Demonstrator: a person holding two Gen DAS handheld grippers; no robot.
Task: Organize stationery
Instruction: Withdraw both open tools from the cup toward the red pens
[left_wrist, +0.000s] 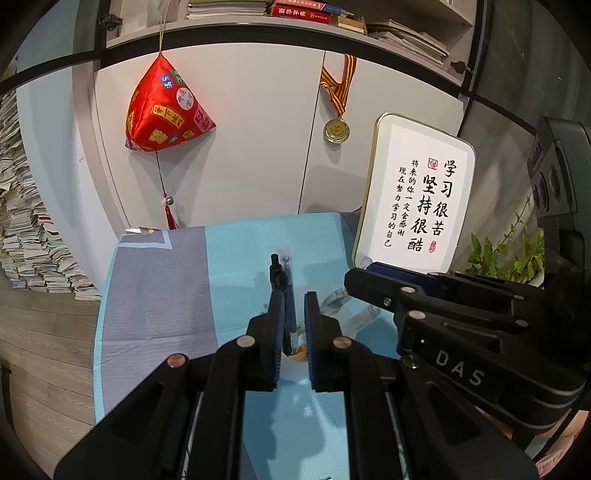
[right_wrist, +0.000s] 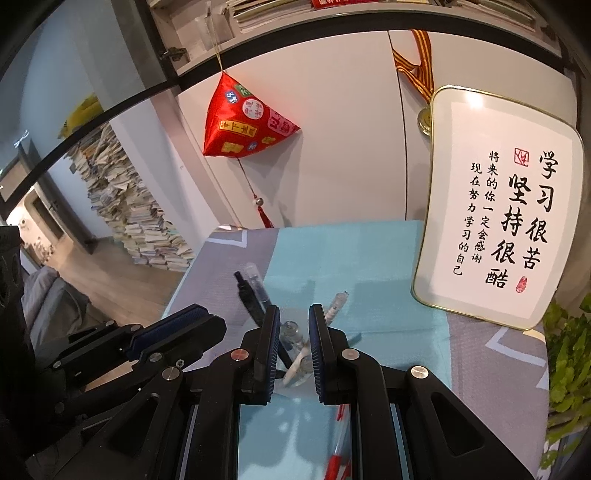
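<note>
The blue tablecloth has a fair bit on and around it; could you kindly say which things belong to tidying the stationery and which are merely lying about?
Job:
- black pen
- clear pens
- open pencil tin lid

Lying about:
- red hanging pouch
- medal
- stacked books
- plant

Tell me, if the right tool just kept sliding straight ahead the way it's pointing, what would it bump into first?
Probably the clear pens lying on the blue cloth, right between the right tool tips. Depth is hard to judge through this lens.
</note>
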